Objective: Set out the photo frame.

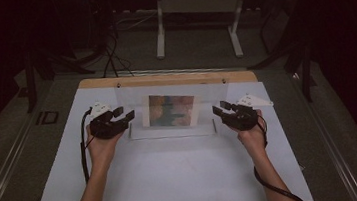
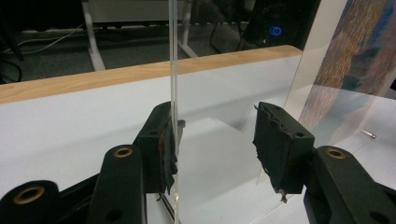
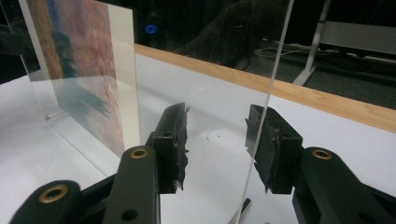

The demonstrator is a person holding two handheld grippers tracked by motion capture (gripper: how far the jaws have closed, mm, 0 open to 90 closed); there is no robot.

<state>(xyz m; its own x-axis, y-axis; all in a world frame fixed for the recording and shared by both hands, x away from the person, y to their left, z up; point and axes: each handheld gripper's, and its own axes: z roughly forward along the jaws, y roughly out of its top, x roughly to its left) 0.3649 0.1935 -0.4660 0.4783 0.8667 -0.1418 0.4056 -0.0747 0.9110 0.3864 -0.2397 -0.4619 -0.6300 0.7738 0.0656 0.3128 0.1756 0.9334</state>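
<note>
A clear plastic frame [image 1: 170,112] stands upright in the middle of the high view, on a white sheet [image 1: 174,176] that covers the table [image 1: 164,78]; a colourful picture [image 1: 171,110] sits inside it.

The left gripper [image 1: 123,115] is at the frame's left end and the right gripper [image 1: 218,109] is at its right end; I think the person wants to hold both ends so the frame won't tip.

In the left gripper view, the left gripper [image 2: 215,140] is wide open with the clear edge [image 2: 173,93] right beside one jaw; it holds nothing yet.

In the right gripper view, the right gripper [image 3: 215,142] is wide open too; the clear edge [image 3: 271,93] runs by one jaw, not pinched.

Beyond the table, at the top of the high view, stand the white legs [image 1: 159,27] of a desk; they are well apart from it; nothing blocks the grippers.
</note>
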